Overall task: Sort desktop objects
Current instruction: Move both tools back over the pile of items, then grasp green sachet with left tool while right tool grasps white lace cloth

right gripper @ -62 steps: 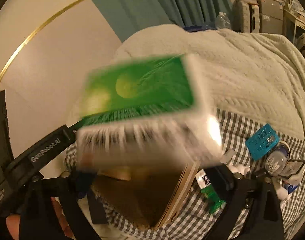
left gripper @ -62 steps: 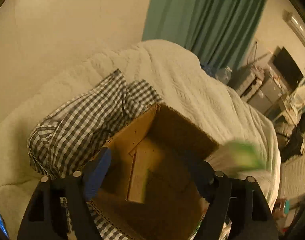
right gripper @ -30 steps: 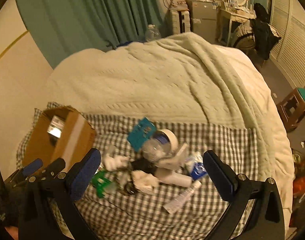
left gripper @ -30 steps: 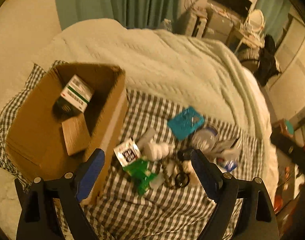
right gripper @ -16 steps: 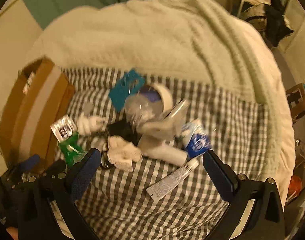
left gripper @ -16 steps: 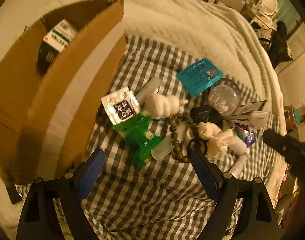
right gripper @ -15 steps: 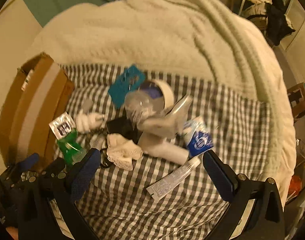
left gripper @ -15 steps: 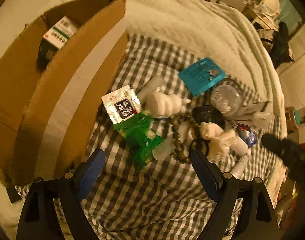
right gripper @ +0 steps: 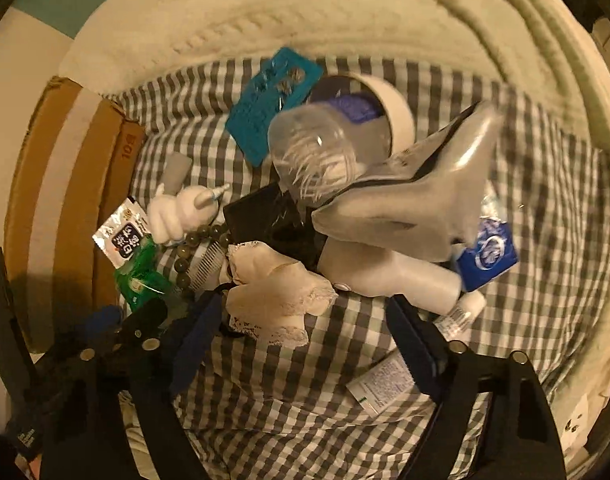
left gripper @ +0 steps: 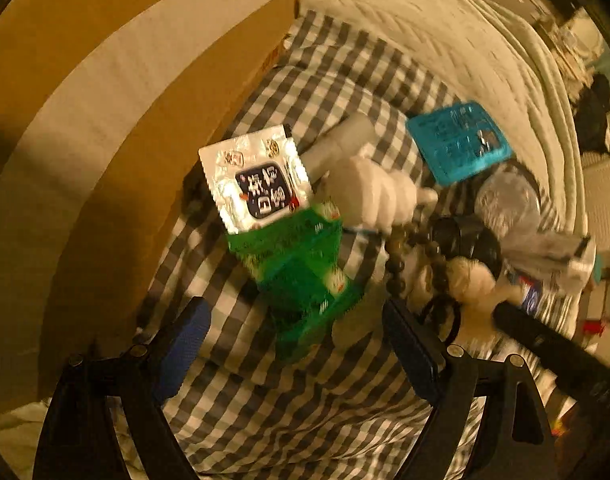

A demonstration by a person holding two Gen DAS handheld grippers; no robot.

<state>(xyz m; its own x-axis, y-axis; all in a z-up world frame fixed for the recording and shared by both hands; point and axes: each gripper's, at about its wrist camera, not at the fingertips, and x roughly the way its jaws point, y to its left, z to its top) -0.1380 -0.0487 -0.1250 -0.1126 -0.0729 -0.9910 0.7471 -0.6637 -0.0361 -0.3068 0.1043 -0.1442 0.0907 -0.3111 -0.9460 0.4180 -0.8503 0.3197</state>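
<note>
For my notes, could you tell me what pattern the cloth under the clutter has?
The cloth is a grey-and-white check, clearest in the right wrist view.

The left tongs (left gripper: 297, 346) are matte black plastic: two angular arms with triangular cut-outs, each tipped by a flat blue pad, with round silver screw heads at the joints. The right tongs (right gripper: 301, 338) share that build, black frame, blue pads (right gripper: 411, 340), silver screws. White lettering, too small to read, marks a black housing at the right-wrist view's left edge.
</note>
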